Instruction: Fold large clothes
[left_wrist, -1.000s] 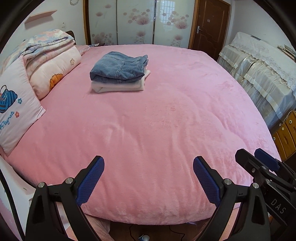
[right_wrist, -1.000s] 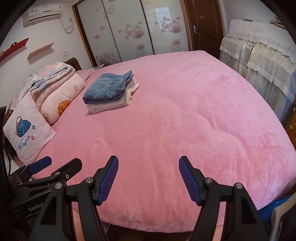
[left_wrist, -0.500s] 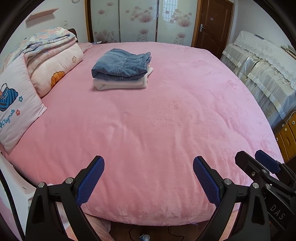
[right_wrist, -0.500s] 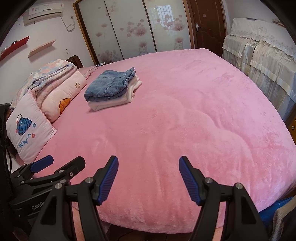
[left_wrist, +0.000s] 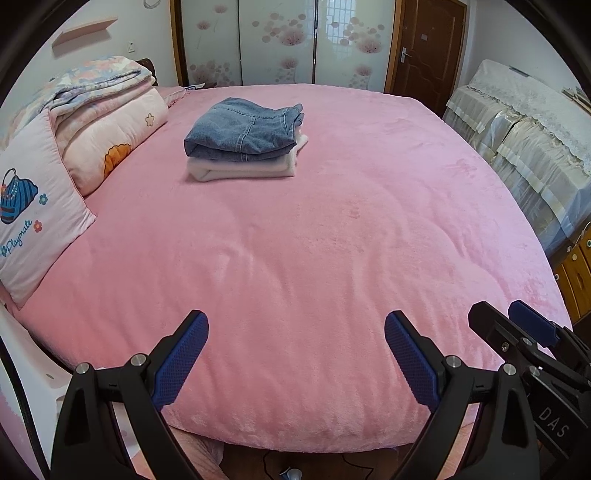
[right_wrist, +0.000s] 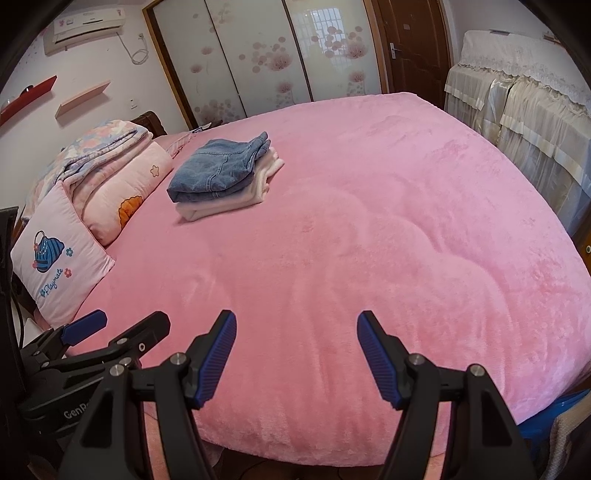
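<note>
Pink plush blanket (left_wrist: 314, 258) spread smooth across a wide bed. Toward the far left of it, folded blue jeans (left_wrist: 243, 129) stacked squarely on a folded cream garment (left_wrist: 251, 170), touching, well apart from both grippers. Along the left edge, a pink pillow (left_wrist: 33, 221) with a blue bag print, leaning beside a rolled floral quilt (left_wrist: 110, 122). Behind the bed, sliding wardrobe doors (left_wrist: 277, 40) patterned with flowers, then a brown door (left_wrist: 424, 48). Low over the near edge of the blanket, left hand-held gripper (left_wrist: 295, 332) with blue pads spread wide, nothing between them. Just beside it, right hand-held gripper (right_wrist: 295, 328) likewise spread, empty, angled down at the bedding. Lace-covered furniture (right_wrist: 524, 92) along the right wall.
</note>
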